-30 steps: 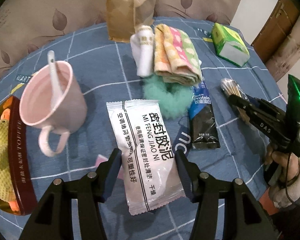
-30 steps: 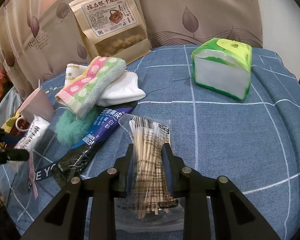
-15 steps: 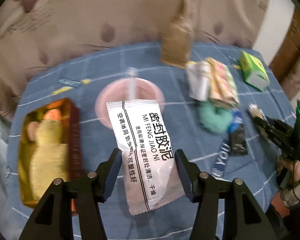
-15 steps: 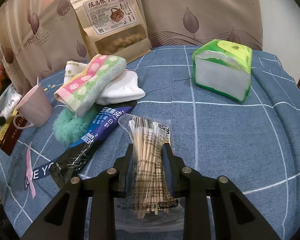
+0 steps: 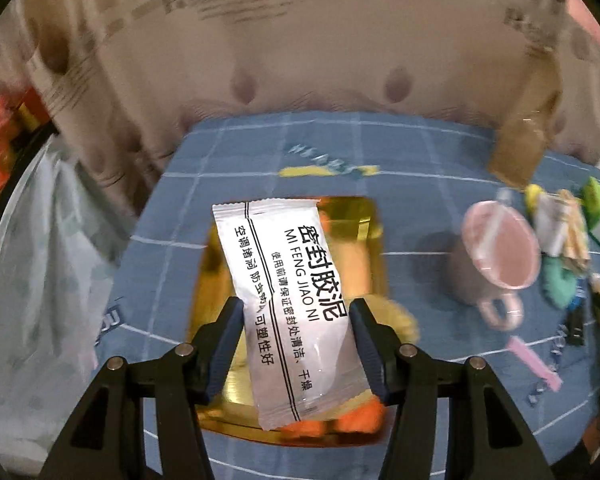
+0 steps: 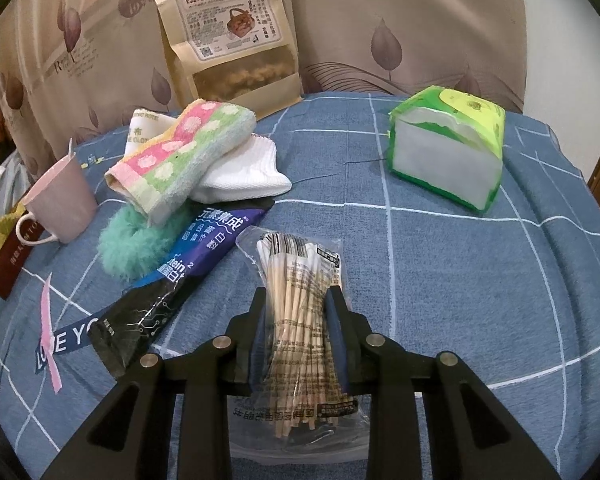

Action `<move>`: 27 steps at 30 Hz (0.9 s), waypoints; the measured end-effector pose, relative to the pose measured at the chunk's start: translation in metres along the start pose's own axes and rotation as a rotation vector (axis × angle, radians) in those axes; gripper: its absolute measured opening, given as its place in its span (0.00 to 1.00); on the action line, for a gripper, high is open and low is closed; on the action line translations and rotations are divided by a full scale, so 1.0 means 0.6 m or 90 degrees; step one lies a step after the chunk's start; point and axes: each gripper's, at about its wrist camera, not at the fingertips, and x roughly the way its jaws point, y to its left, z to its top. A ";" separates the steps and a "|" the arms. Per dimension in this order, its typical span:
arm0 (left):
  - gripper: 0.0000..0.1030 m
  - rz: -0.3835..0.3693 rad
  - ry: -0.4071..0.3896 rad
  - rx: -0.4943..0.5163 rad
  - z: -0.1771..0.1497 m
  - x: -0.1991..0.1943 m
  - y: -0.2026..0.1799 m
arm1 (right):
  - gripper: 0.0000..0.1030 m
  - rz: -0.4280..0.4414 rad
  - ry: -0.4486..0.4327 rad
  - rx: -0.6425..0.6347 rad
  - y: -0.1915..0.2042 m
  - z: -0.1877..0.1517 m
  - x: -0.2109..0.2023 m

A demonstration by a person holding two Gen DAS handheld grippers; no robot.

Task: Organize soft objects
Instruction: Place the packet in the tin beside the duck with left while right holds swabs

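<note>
My left gripper (image 5: 296, 312) is shut on a white packet of sealing clay (image 5: 288, 292) and holds it in the air above a gold-lined box (image 5: 364, 216). A yellow plush duck (image 5: 396, 320) with orange feet lies in that box, mostly hidden by the packet. My right gripper (image 6: 296, 300) is shut on a clear bag of cotton swabs (image 6: 296, 304), low over the blue cloth. A folded pink-green towel (image 6: 180, 164), a white cloth (image 6: 244, 172) and a teal fluffy scrunchie (image 6: 134, 244) lie left of it.
A pink mug (image 6: 62, 204) with a spoon stands right of the box (image 6: 0, 256). A dark protein bar wrapper (image 6: 172, 280), a green tissue pack (image 6: 448, 152) and a brown snack bag (image 6: 228, 40) rest on the blue checked cloth (image 6: 480, 280). A curtain hangs behind.
My left gripper has lifted the white packet off the cloth and carried it left, from beside the mug to above the gold box. The right gripper has stayed still on the swab bag.
</note>
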 end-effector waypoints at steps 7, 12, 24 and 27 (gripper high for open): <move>0.54 0.006 0.036 0.001 -0.001 0.065 0.055 | 0.26 -0.006 0.001 -0.007 0.003 0.000 0.001; 0.54 0.007 0.055 0.003 -0.004 0.101 0.080 | 0.26 -0.010 0.001 -0.010 0.004 0.000 0.001; 0.54 -0.032 0.055 0.079 -0.008 0.135 0.073 | 0.29 -0.035 0.005 -0.034 0.015 -0.001 0.003; 0.54 -0.032 0.055 0.093 -0.005 0.139 0.070 | 0.29 -0.038 0.005 -0.037 0.018 -0.001 0.003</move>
